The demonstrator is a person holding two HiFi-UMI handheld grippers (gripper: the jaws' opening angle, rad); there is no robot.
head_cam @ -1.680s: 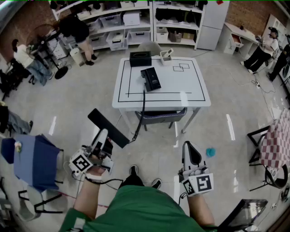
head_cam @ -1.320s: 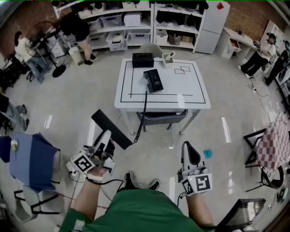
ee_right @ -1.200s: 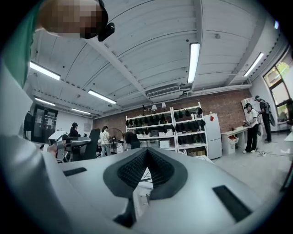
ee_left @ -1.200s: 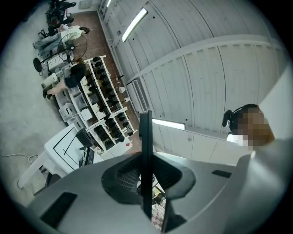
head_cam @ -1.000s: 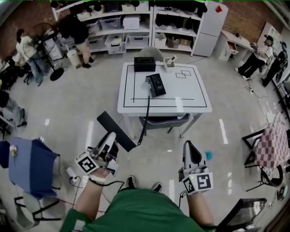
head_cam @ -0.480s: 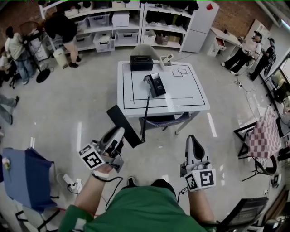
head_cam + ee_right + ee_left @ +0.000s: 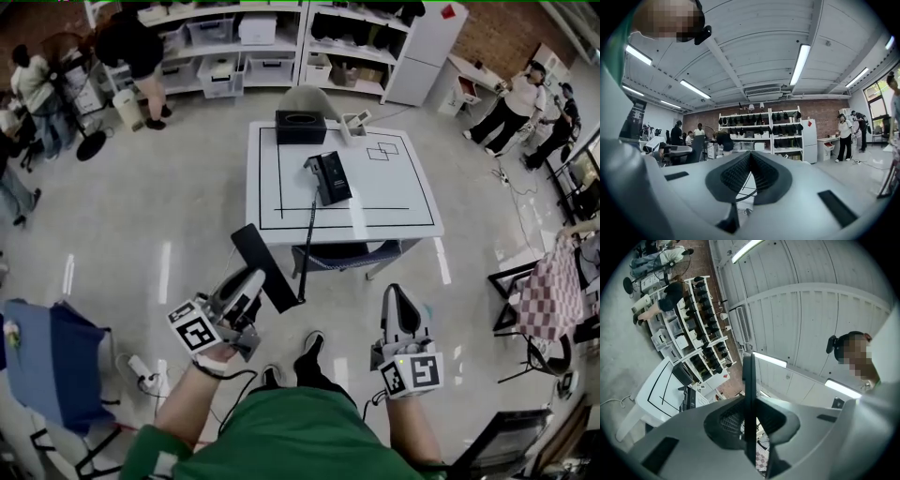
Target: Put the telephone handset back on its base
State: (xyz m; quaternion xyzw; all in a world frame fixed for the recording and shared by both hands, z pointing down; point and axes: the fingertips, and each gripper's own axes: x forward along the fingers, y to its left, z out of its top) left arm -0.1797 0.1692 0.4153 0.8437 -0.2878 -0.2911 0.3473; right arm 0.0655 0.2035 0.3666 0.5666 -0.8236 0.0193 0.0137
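Left gripper [image 7: 247, 284]: jaws clenched on telephone handset [image 7: 265, 267]; in left gripper view it shows as thin dark edge between pads [image 7: 727, 418]. Handset off table [image 7: 412, 202], low, long axis slanting from far-left to near-right. Cord [image 7: 306, 242] runs from it up to base [image 7: 328, 176]. Base on table, ahead and to right of left gripper, well apart, long axis pointing roughly away from person. Right gripper [image 7: 397, 298]: jaws pressed together, empty, idle by person's side.

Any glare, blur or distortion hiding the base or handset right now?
Head view: fisheye bends the edges, light streaks on the floor and table, base clear. Left gripper view: handset is a dark edge-on sliver against bright ceiling lights. Right gripper view: sharp.
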